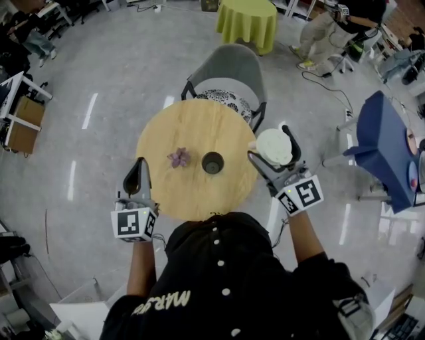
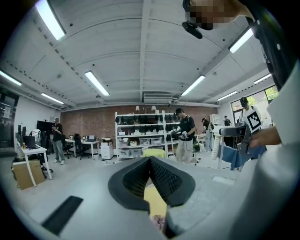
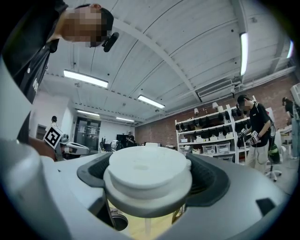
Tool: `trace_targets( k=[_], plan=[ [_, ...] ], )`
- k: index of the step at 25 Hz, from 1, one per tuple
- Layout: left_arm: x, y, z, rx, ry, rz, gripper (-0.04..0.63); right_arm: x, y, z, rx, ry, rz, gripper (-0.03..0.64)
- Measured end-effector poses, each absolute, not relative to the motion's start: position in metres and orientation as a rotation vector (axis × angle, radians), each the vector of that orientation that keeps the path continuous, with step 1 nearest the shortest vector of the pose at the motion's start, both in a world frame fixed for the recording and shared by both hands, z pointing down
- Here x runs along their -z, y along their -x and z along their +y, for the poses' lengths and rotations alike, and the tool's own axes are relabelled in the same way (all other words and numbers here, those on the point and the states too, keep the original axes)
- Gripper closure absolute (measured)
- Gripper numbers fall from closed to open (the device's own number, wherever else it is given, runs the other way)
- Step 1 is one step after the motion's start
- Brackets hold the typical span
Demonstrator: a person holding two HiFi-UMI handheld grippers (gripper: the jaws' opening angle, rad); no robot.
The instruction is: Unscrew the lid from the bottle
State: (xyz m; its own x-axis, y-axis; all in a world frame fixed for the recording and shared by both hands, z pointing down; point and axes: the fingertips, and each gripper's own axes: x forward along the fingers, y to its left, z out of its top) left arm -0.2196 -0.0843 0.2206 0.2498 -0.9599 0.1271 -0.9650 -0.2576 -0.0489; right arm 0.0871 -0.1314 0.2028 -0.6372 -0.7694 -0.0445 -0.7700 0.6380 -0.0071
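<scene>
Clamping a white round plastic lid point(image 1: 273, 147), the right gripper point(image 1: 269, 142) hangs at the right edge of the round pale wooden tabletop point(image 1: 166, 133). In the right gripper view its two dark pads press on opposite sides of the lid point(image 3: 147, 168), which fills the space between them. The lid is off the bottle and well apart from it. The dark round bottle point(image 1: 212, 162) stands upright near the middle of the tabletop, seen from above as a dark ring with a darker centre.

The left gripper point(image 1: 140, 164) sits at the near left edge of the tabletop. Its jaws are together with nothing between them, and in the left gripper view point(image 2: 150, 162) the ribbed black pads meet in a point. It touches neither the bottle nor the lid.

A small crumpled purple object point(image 1: 178, 157) lies just left of the bottle, between it and the left gripper. What it is cannot be made out.

Beyond the far edge of the tabletop stands a grey shell chair point(image 1: 229, 66) with a patterned seat cushion. Farther back is a round table under a yellow-green cloth point(image 1: 248, 20).
</scene>
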Motion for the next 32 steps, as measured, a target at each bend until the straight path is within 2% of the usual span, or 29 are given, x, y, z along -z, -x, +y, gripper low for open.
trace_targets(
  k=[32],
  plan=[
    [-0.204,0.214,-0.077,-0.174,-2.487,-1.952,0.591,-0.2,-0.086,-0.131,-0.075,1.358,2.808,0.13]
  ],
)
